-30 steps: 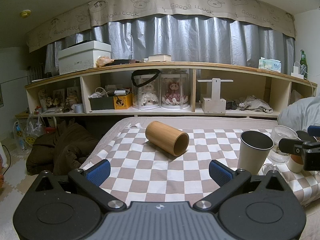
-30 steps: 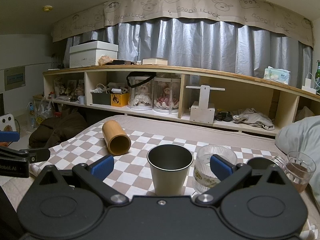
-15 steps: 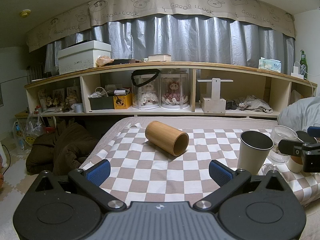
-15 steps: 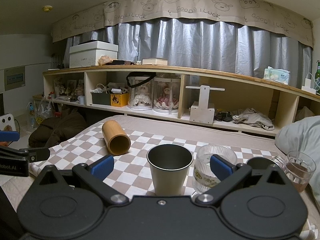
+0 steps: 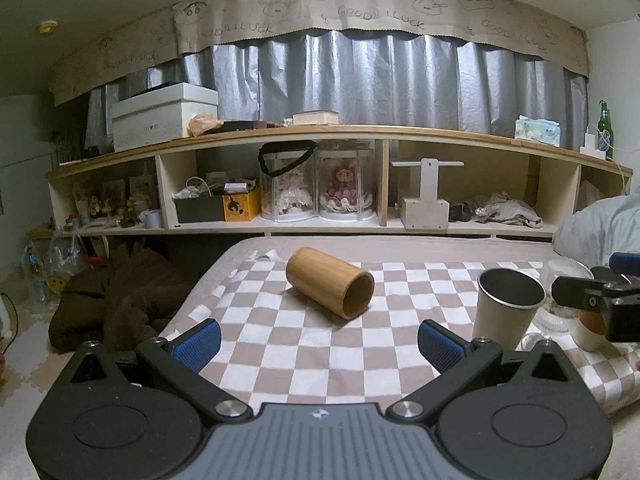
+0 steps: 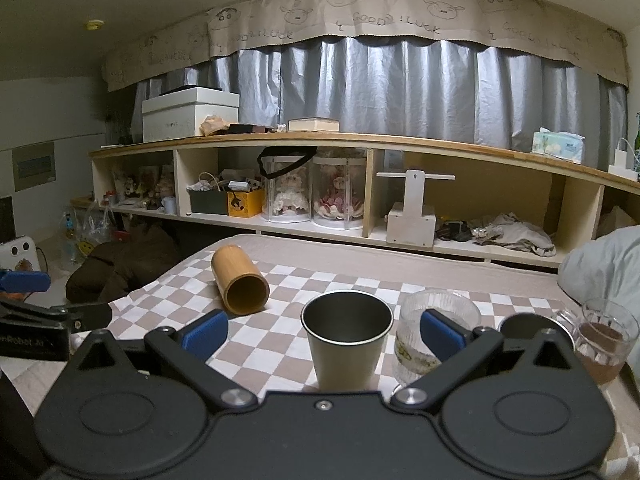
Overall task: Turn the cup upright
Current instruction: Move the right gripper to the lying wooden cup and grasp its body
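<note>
The light-brown bamboo cylinder cup (image 5: 330, 287) lies on its side on the checkered brown-and-white cloth (image 5: 280, 344), mouth toward near right. It is straight ahead of the left gripper (image 5: 318, 340), which is nearer; the right gripper (image 6: 323, 334) has it far left. Both are spread wide, empty.

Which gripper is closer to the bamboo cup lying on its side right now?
Left. The left gripper faces the bamboo cup almost head-on, jaws open. The right gripper sits farther right, open around the metal cup.
</note>
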`<action>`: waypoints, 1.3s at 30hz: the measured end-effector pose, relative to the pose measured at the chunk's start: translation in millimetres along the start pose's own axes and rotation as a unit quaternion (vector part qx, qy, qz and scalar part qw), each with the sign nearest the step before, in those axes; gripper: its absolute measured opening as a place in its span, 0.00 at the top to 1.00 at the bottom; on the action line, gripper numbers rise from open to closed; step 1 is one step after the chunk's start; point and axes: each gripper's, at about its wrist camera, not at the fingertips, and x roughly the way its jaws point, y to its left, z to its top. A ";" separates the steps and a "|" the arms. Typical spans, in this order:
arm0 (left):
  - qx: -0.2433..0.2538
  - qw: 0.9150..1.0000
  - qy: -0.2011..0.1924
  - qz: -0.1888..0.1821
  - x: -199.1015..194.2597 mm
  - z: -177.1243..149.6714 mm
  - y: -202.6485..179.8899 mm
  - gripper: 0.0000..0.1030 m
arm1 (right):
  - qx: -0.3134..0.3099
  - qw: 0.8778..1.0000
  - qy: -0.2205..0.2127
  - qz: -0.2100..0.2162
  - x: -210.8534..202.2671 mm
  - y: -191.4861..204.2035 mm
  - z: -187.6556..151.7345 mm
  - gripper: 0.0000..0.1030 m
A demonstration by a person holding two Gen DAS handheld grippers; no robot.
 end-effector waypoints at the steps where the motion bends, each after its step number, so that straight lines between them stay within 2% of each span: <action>1: -0.001 1.000 -0.002 0.001 2.0 3.4 1.6 0.00 | -0.001 1.000 0.000 0.000 1.8 0.4 1.6 0.00; 11: -0.012 0.999 -0.031 0.026 34.2 41.6 10.2 0.00 | -0.013 1.000 0.009 0.018 36.4 2.6 29.7 0.00; 22: -0.028 0.996 -0.060 0.051 86.1 89.6 37.0 0.00 | -0.025 0.998 0.023 0.052 122.8 29.1 76.3 0.00; 26: -0.046 0.995 -0.067 0.051 106.2 89.8 47.3 0.00 | -0.038 0.997 0.055 0.049 168.3 48.7 82.8 0.01; 29: -0.060 0.995 -0.063 0.052 120.9 84.7 58.0 0.00 | -0.059 0.994 0.078 0.058 200.5 65.0 77.5 0.06; 33: -0.069 0.993 -0.064 0.077 131.6 74.3 72.2 0.00 | -0.080 0.990 0.089 0.074 230.4 85.1 63.4 0.07; 37: -0.112 0.989 -0.054 0.080 139.8 66.7 94.0 0.00 | -0.086 0.987 0.102 0.091 260.2 101.8 53.1 0.09; 39: -0.116 0.989 -0.045 0.081 145.1 62.3 101.0 0.00 | -0.088 0.985 0.115 0.092 276.4 108.3 49.1 0.15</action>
